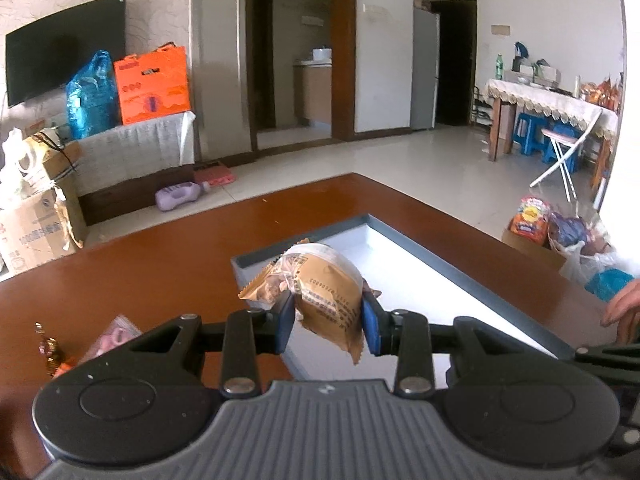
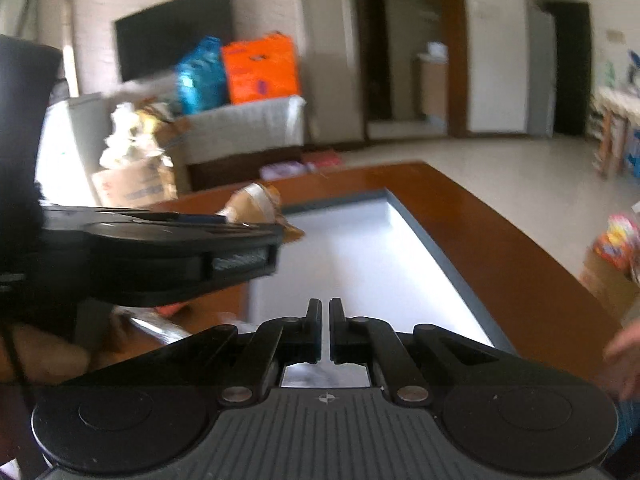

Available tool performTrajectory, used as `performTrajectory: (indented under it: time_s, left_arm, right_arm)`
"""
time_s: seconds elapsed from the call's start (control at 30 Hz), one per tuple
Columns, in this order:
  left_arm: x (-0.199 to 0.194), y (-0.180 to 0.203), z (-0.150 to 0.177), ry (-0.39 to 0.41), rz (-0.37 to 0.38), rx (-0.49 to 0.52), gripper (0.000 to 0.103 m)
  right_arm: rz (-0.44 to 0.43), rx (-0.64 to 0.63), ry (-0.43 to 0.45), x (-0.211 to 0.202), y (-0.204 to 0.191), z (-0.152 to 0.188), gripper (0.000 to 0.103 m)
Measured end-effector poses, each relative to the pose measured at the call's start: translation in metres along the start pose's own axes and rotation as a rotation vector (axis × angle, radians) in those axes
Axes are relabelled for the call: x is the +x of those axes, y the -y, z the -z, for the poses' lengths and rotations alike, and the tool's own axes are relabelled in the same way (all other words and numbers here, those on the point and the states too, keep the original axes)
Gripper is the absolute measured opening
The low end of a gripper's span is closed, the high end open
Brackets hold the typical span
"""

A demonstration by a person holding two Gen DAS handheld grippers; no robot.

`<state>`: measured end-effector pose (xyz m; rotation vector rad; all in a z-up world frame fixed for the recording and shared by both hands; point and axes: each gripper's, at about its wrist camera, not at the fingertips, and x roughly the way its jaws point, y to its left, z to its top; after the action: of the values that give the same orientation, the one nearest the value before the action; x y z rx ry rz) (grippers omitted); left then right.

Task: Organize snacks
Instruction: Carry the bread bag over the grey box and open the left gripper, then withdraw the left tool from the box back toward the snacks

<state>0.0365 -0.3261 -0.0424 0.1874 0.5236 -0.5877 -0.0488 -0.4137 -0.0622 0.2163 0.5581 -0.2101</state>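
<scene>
Clamped between the left claw [image 1: 326, 320] pads, a brown snack packet [image 1: 320, 288] hangs over the near-left corner of the grey tray [image 1: 460, 268] on the table [image 1: 160, 252]. It looks light, crinkly and crushable; its puffed middle seems the safest hold. Right claw [image 2: 325, 330] is closed, empty.

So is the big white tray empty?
As far as it shows, empty: the tray floor is bare; the snack packet hangs above it in the left gripper.
</scene>
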Motion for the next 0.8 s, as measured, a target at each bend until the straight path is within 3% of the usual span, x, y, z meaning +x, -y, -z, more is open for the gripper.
performTrajectory:
  time_s: [0.2, 0.3, 0.4, 0.47, 0.5, 0.8]
  left_arm:
    - [0.013, 0.006, 0.005, 0.002, -0.018, 0.006, 0.035]
    - [0.012, 0.004, 0.009, -0.010, -0.048, 0.001, 0.041]
    - [0.007, 0.003, 0.012, 0.024, -0.063, 0.010, 0.057]
    - [0.002, 0.005, 0.011, 0.057, -0.073, 0.028, 0.083]
    - [0.000, 0.006, 0.011, 0.069, -0.077, 0.035, 0.088]
    - [-0.011, -0.003, 0.012, 0.061, -0.071, 0.039, 0.089]
  right_arm:
    - [0.007, 0.035, 0.013, 0.001, 0.009, 0.005, 0.007]
    - [0.006, 0.031, 0.013, -0.002, 0.007, 0.006, 0.008]
    - [0.007, 0.037, 0.009, -0.001, 0.008, 0.005, 0.008]
    - [0.003, 0.042, 0.007, -0.001, 0.008, 0.005, 0.010]
    - [0.001, 0.043, 0.006, 0.000, 0.007, 0.005, 0.010]
    - [-0.002, 0.043, 0.008, 0.000, 0.007, 0.002, 0.010]
